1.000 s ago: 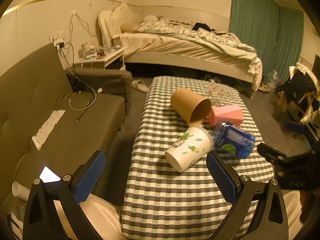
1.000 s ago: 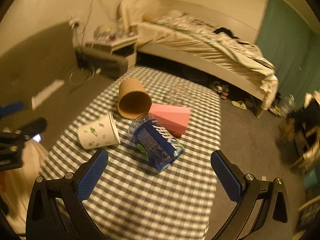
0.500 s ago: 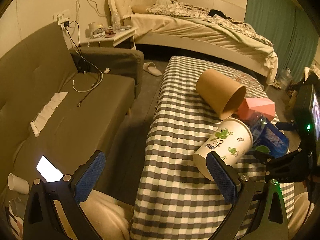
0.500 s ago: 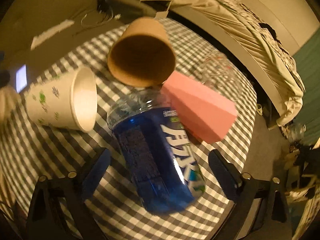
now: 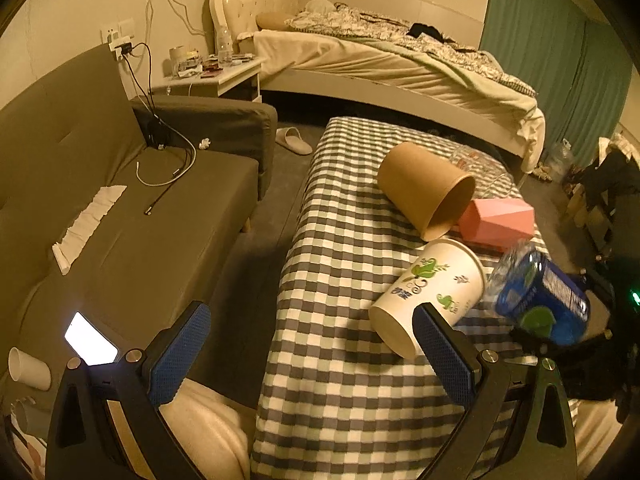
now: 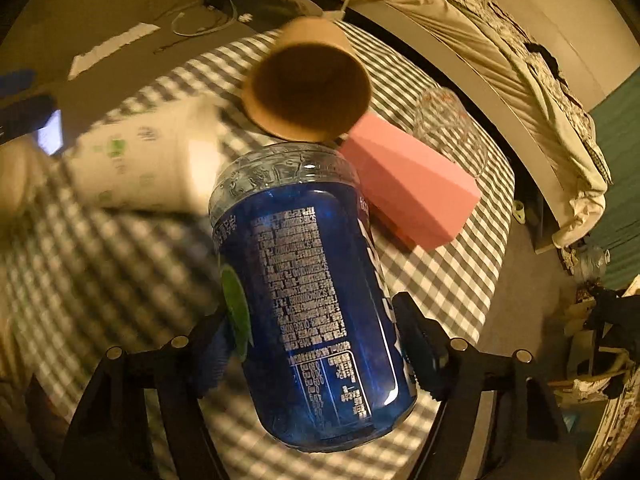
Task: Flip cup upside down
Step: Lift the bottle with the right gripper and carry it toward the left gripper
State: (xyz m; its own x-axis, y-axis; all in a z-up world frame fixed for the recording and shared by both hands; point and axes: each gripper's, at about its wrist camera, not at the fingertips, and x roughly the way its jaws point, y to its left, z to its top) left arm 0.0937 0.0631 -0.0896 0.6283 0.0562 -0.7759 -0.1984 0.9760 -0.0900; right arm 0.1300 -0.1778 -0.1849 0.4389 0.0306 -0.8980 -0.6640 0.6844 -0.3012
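A blue plastic cup with white print lies on its side between my right gripper's fingers, which are closed on its sides. It also shows at the right of the left wrist view. A white paper cup with green print lies on its side on the checked table; it is blurred in the right wrist view. A brown paper cup lies on its side behind it and shows in the right wrist view. My left gripper is open and empty, its right finger beside the white cup.
A pink box and a clear glass lie beyond the cups. A grey sofa with a lit phone stands left of the table. A bed is at the back.
My right gripper has moved in over the blue cup and closed on its sides. My left gripper has drifted slightly and stays open beside the white cup.
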